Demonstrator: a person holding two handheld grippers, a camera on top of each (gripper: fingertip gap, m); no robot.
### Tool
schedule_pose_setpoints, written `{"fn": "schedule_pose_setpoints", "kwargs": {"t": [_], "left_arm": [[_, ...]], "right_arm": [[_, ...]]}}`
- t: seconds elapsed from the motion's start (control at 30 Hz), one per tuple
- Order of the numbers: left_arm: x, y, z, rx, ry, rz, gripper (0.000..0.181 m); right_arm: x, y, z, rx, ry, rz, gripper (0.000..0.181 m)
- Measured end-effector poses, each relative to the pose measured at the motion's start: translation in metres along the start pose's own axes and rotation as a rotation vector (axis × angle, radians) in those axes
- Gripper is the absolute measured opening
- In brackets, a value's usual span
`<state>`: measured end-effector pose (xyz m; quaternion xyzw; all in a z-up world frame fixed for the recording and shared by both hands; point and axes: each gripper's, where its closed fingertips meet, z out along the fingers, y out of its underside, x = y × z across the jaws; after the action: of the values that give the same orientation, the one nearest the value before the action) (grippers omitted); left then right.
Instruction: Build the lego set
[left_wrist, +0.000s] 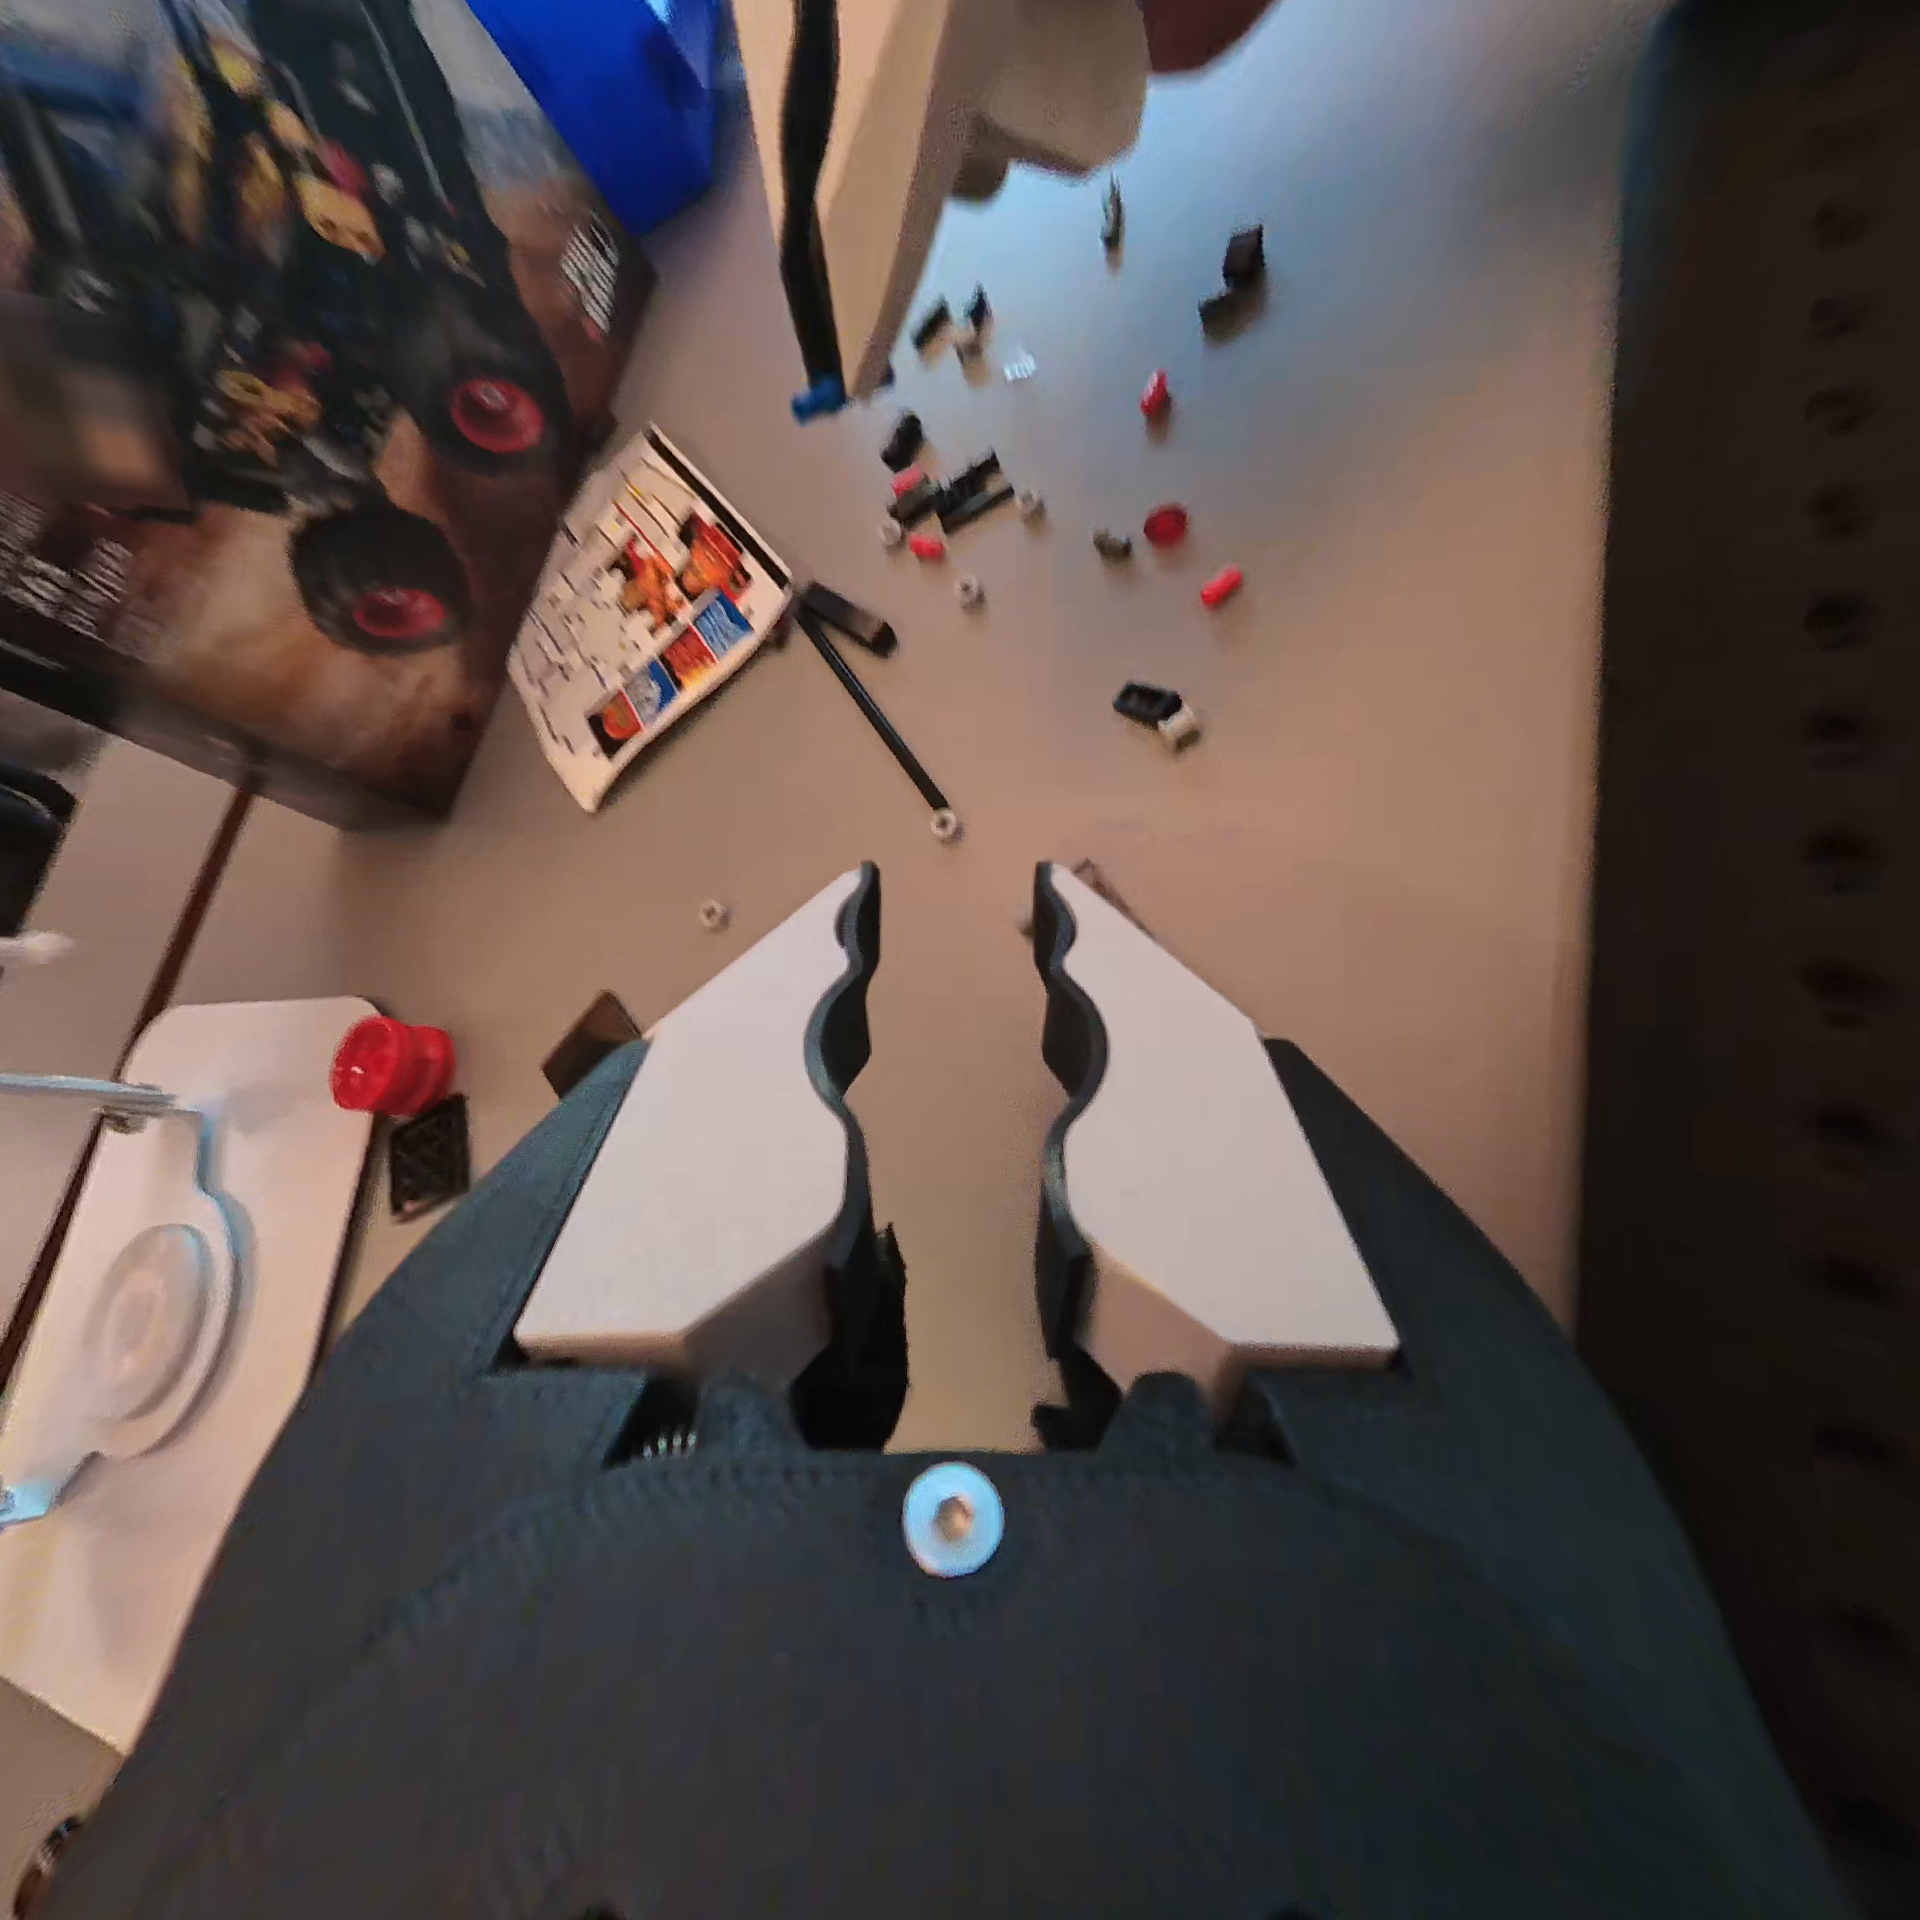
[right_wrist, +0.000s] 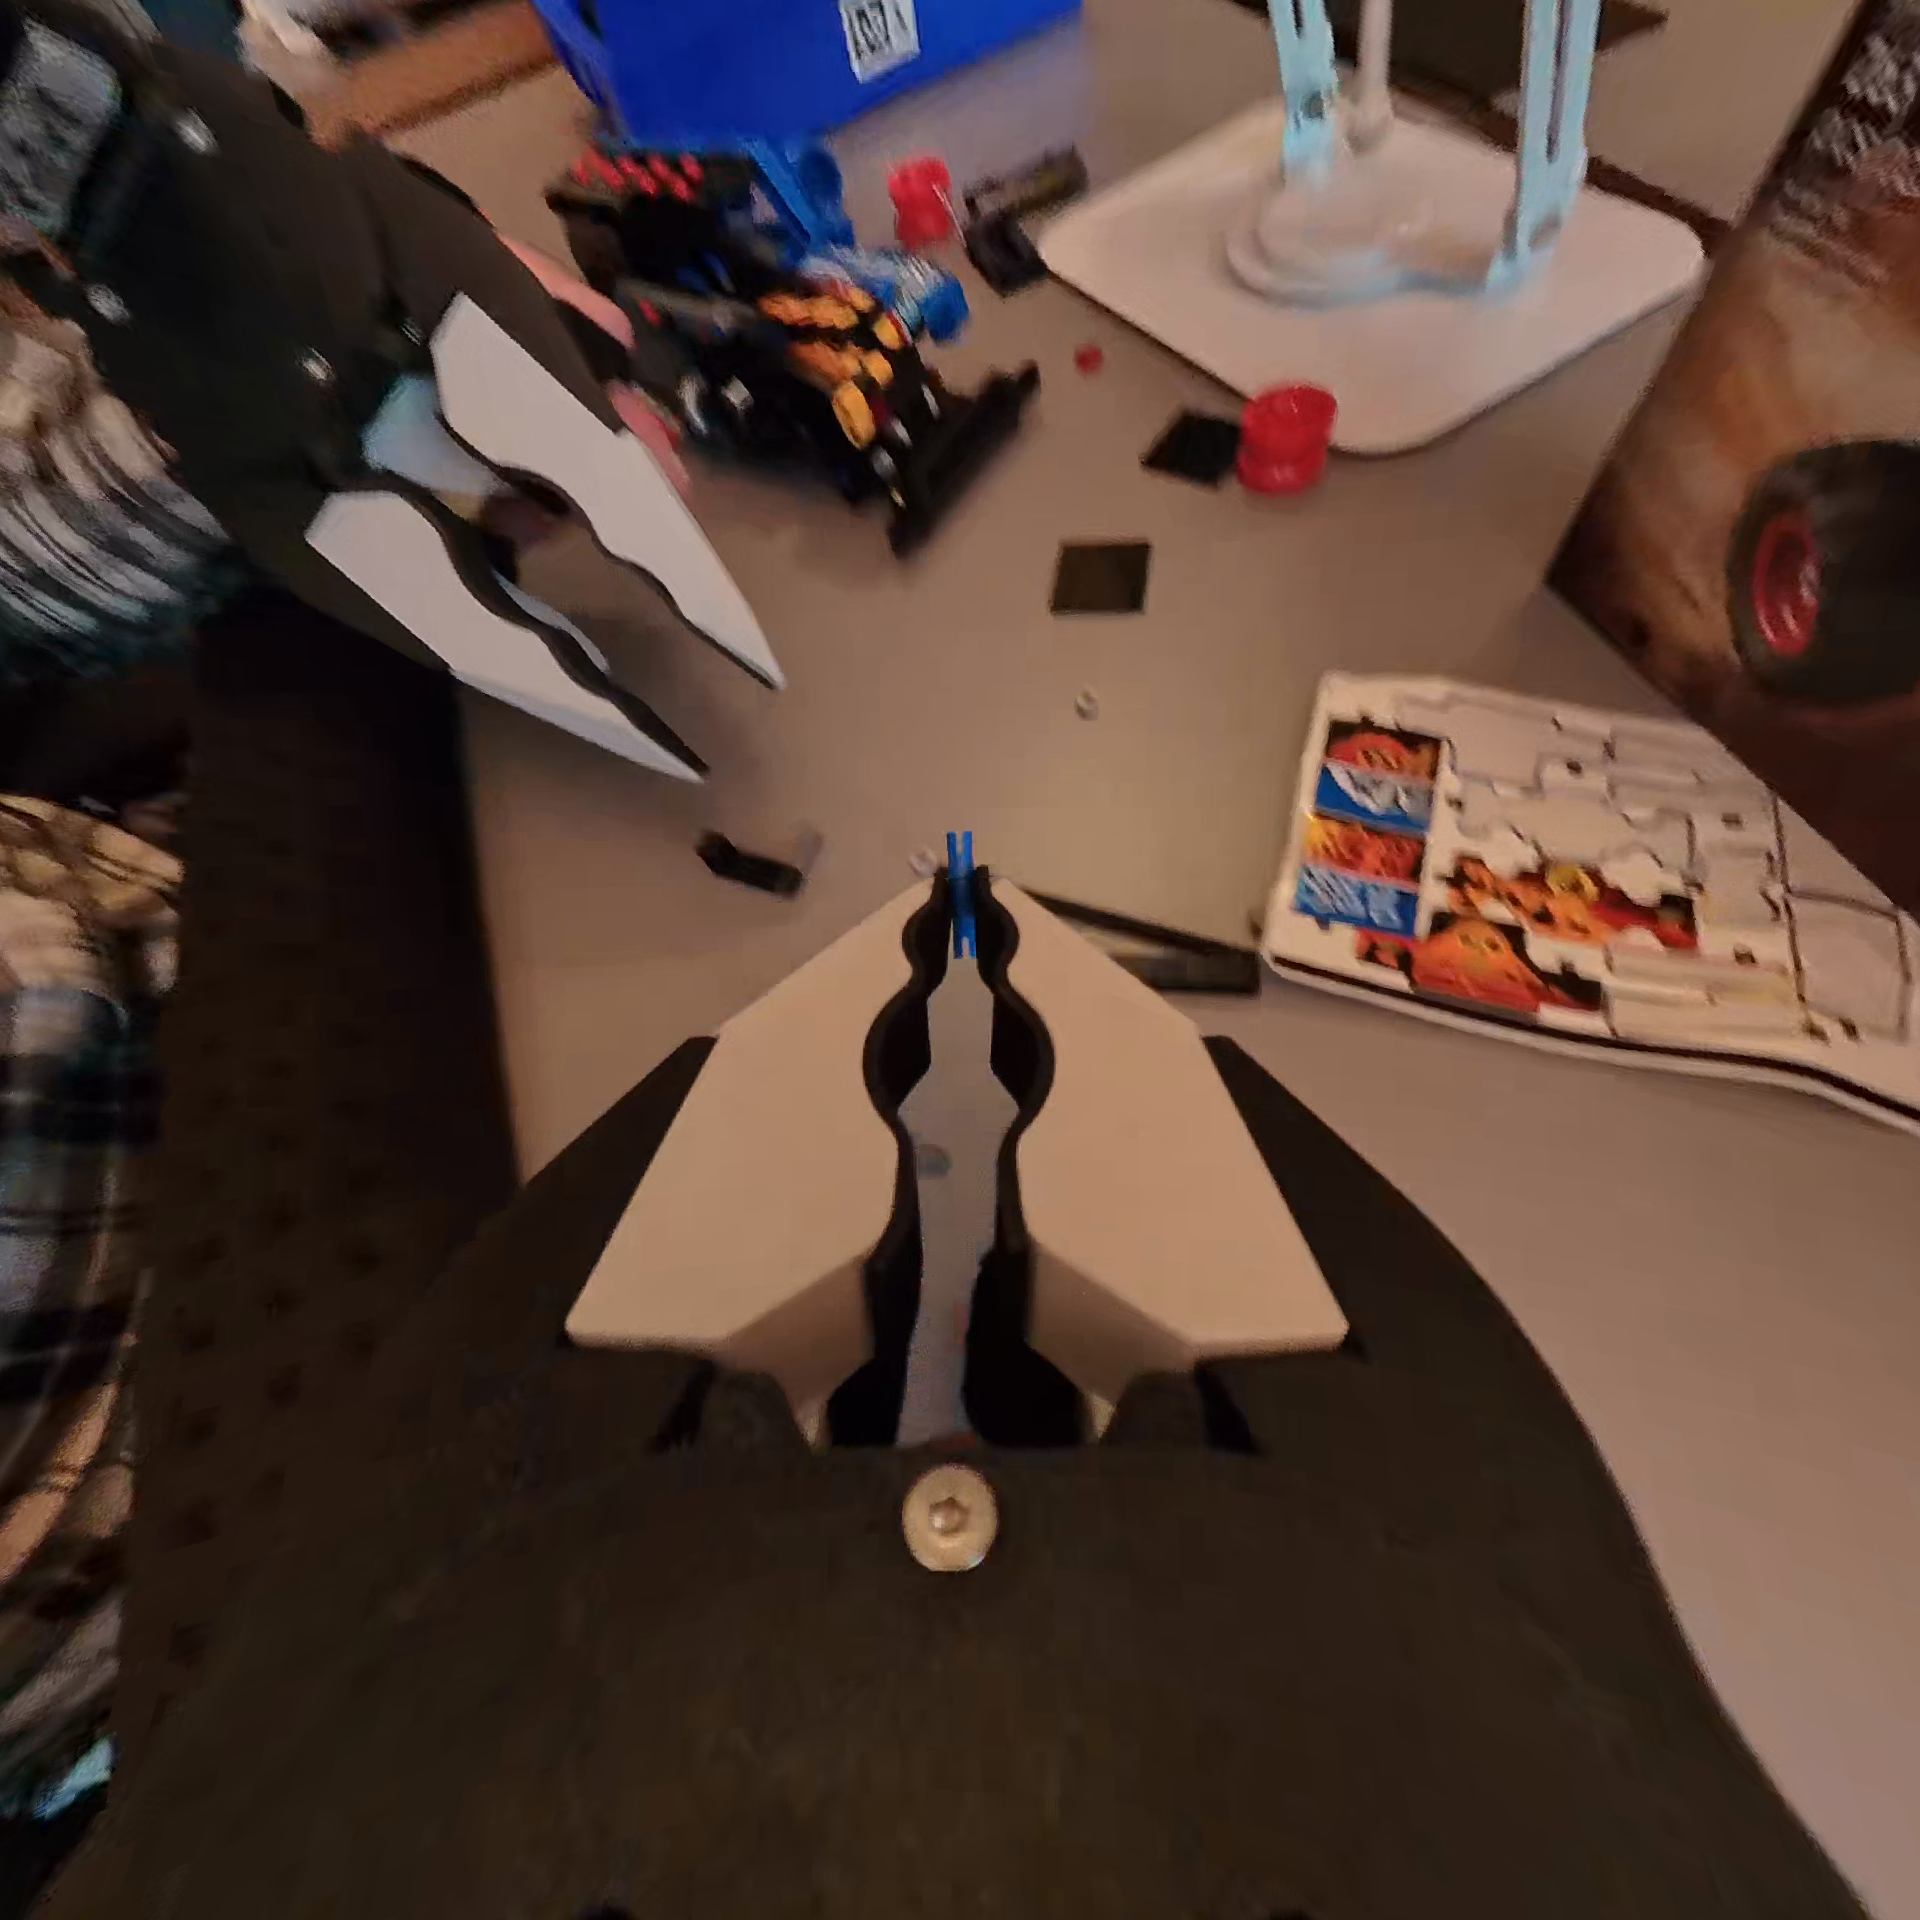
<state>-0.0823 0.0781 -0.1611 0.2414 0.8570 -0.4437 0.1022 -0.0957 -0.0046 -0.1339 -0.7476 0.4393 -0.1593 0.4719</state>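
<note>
My right gripper (right_wrist: 961, 883) is shut on a small blue pin (right_wrist: 961, 894); the pin stands upright between the fingertips and pokes out past them, above the table. The pin also shows in the left wrist view (left_wrist: 816, 400), at the tip of the right gripper coming in from the top. My left gripper (left_wrist: 956, 883) is open and empty, above bare table. It also shows in the right wrist view (right_wrist: 738, 727) at the upper left, jaws apart. A partly built black, yellow and blue model (right_wrist: 790, 343) lies behind it.
Loose black, red and grey pieces (left_wrist: 966, 488) and a black axle (left_wrist: 873, 717) are scattered on the table. The instruction booklet (right_wrist: 1558, 862), the set's box (left_wrist: 291, 416), a red wheel hub (right_wrist: 1286, 436), a white stand base (right_wrist: 1403, 312) and a blue bin (right_wrist: 790, 52) surround them. The left gripper's tips are roughly 10 cm from the right gripper's. The right tips stand about 8 cm off the black axle (left_wrist: 873, 717).
</note>
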Motion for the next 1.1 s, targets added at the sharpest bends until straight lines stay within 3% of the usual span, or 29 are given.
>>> {"fn": "schedule_pose_setpoints", "kwargs": {"t": [0.2, 0.37, 0.63, 1.1], "left_arm": [[-0.017, -0.037, -0.011, 0.154, -0.176, 0.058, 0.028], [-0.026, -0.051, -0.021, 0.221, -0.275, 0.081, 0.028], [-0.037, -0.055, -0.032, 0.252, -0.346, 0.061, 0.028], [-0.044, -0.060, -0.047, 0.285, -0.415, 0.043, 0.006]], "right_arm": [[-0.043, -0.043, 0.017, 0.086, -0.078, -0.008, 0.002], [-0.065, -0.066, 0.033, 0.129, -0.103, 0.025, 0.002], [-0.069, -0.083, 0.044, 0.278, -0.143, 0.148, 0.002], [-0.072, -0.094, 0.042, 0.463, -0.265, 0.243, 0.002]]}}
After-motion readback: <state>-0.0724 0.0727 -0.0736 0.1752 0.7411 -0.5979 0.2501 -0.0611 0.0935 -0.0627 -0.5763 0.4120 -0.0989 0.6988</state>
